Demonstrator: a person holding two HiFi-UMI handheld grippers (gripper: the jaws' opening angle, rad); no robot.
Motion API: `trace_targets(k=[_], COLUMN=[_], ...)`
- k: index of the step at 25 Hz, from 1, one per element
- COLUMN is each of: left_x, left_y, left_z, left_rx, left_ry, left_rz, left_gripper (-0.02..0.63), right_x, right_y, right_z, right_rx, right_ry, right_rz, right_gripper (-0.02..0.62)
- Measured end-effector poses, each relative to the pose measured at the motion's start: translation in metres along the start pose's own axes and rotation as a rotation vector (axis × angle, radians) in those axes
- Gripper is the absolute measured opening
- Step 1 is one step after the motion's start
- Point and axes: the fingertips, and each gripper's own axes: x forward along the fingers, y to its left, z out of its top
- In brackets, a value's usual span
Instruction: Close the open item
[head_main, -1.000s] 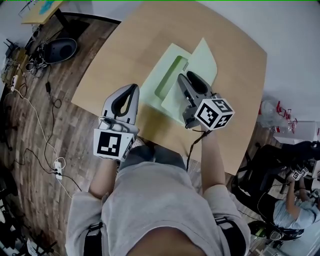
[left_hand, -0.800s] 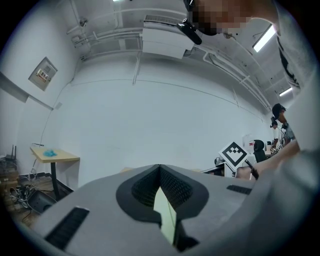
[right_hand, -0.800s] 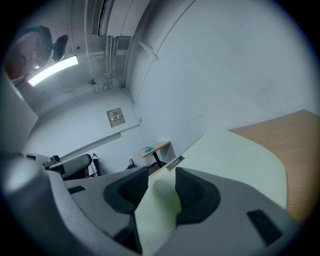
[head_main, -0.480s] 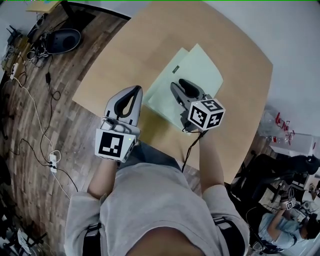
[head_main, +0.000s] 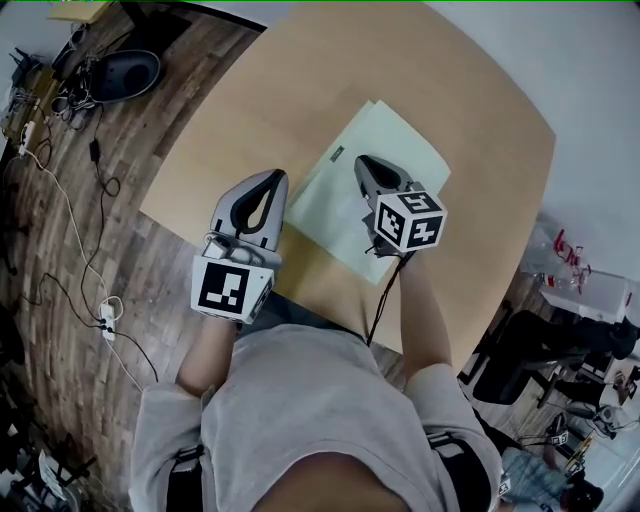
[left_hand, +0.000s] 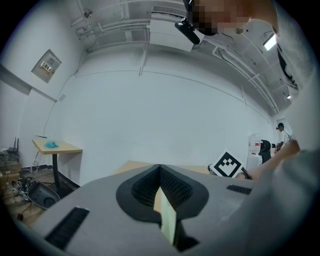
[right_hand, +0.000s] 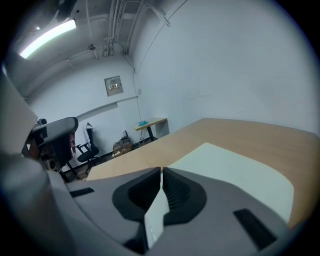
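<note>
Pale green, the folder (head_main: 390, 135) lies flat and closed on the wooden table (head_main: 300, 70), its cover down so that nothing inside shows. The right gripper (head_main: 366, 162) hangs over the folder's near half, tilted downward. Its jaws have just been closing and now meet at the tips with nothing between them. The left gripper (head_main: 277, 177) is just beside the folder's near-left edge, jaws likewise together and empty.
</note>
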Motion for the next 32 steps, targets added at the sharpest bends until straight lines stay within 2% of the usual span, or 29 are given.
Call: trace_targets(k=[5, 13, 17, 23, 28, 32], left_x=[0.012, 0.020, 0.021, 0.026, 0.041, 0.053], left_y=[0.008, 0.013, 0.014, 0.017, 0.009, -0.002], left_z=[-0.006, -0.015, -0.016, -0.014, -0.012, -0.007], left_rx=[-0.008, -0.017, -0.019, -0.010, 0.018, 0.047], left_ry=[0.019, 0.040, 0.043, 0.045, 0.063, 0.057], left_rz=[0.008, 0.015, 0.015, 0.001, -0.034, -0.087], left_gripper=[0.012, 0.012, 0.012, 0.012, 0.012, 0.012], right_x=[0.020, 0.039, 0.041, 0.042, 0.031, 0.014], right_y=[-0.001, 0.006, 0.007, 0.009, 0.010, 0.010], right_z=[-0.006, -0.026, -0.031, -0.026, -0.014, -0.001], right_rx=[-0.029, -0.178, -0.207, -0.181, -0.082, -0.015], right_ry=[0.083, 0.268, 0.311, 0.295, 0.220, 0.132], right_rz=[0.015, -0.010, -0.026, -0.019, 0.016, 0.012], right_gripper=[0.009, 0.009, 0.009, 0.009, 0.009, 0.009])
